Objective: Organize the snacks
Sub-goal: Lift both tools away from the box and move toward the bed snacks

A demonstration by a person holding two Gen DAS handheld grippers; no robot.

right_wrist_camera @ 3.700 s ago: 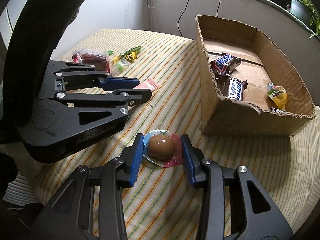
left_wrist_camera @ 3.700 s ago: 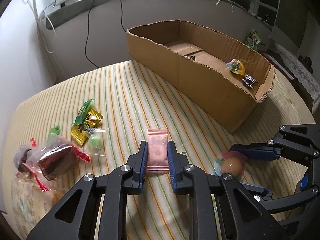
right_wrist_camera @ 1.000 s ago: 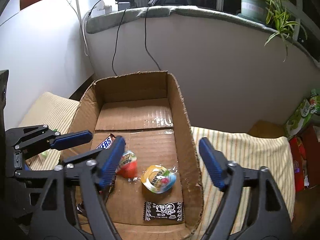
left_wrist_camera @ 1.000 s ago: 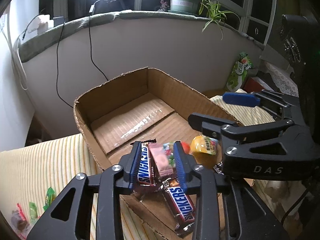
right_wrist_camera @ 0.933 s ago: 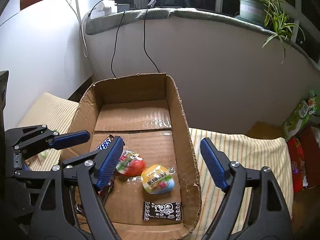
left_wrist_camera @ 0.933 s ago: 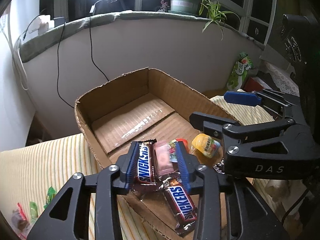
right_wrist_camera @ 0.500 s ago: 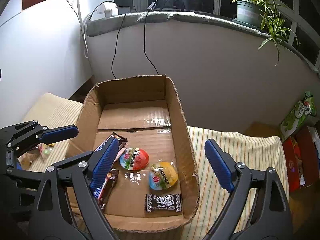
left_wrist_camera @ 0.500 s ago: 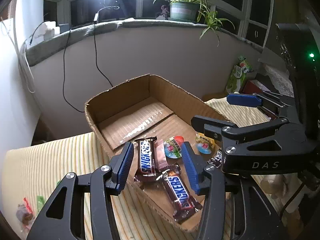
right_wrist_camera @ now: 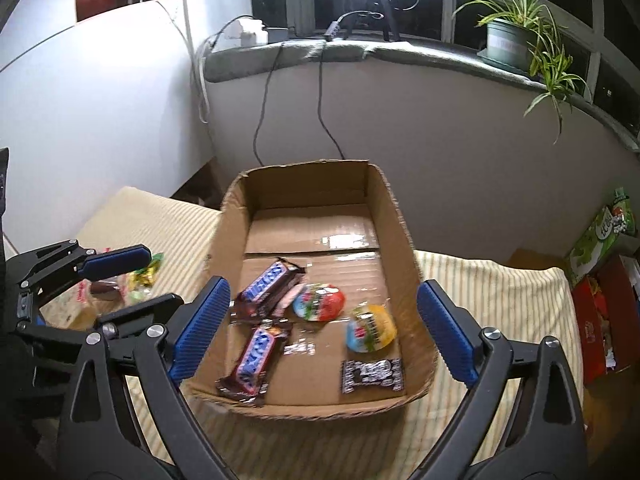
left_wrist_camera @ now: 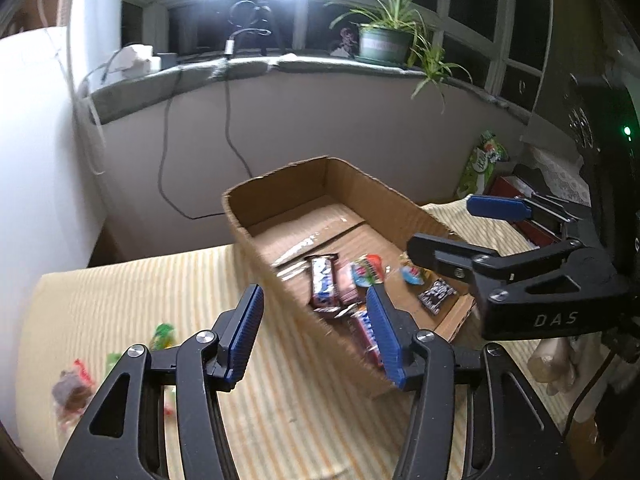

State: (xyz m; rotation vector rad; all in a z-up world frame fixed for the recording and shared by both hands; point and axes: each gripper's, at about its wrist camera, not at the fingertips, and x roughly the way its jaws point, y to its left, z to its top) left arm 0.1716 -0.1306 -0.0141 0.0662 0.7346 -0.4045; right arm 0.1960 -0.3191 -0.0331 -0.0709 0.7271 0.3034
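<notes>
- On the striped bedcover (right_wrist_camera: 496, 280) stands the cardboard box (right_wrist_camera: 394, 216), set near the wall below the windowsill; both grippers hang above its near end, farther back and higher than a second ago, so more of the cover shows around the box;
- left gripper (left_wrist_camera: 316, 328): jaws spread and empty, having just been opening; a second ago they framed the pink wafer packet (left_wrist_camera: 346, 285) closely, now it lies on the box floor beyond and between the blue pads, touching nothing of the gripper;
- right gripper (right_wrist_camera: 322, 328): jaws spread very wide, also just widened, nothing between the pads; the box's near end sits between them in its own view;
- inside the box: two Snickers bars (right_wrist_camera: 269, 285), one angled toward the left wall, the other nearer the front edge; the pink packet tucked just beside the upper bar; the red jelly cup (right_wrist_camera: 320, 302) that lay against the left pad a second ago now rests mid-floor; the yellow jelly cup (right_wrist_camera: 370, 328) just right of it; a small black packet (right_wrist_camera: 372, 374) by the front wall;
- outside the box, left on the cover, loose sweets (right_wrist_camera: 136, 280) remain, partly hidden behind the left gripper's finger (right_wrist_camera: 116, 260);
- potted plant (right_wrist_camera: 510, 42) and cables (right_wrist_camera: 260, 112) along the sill; green packets (right_wrist_camera: 600, 232) far right.
</notes>
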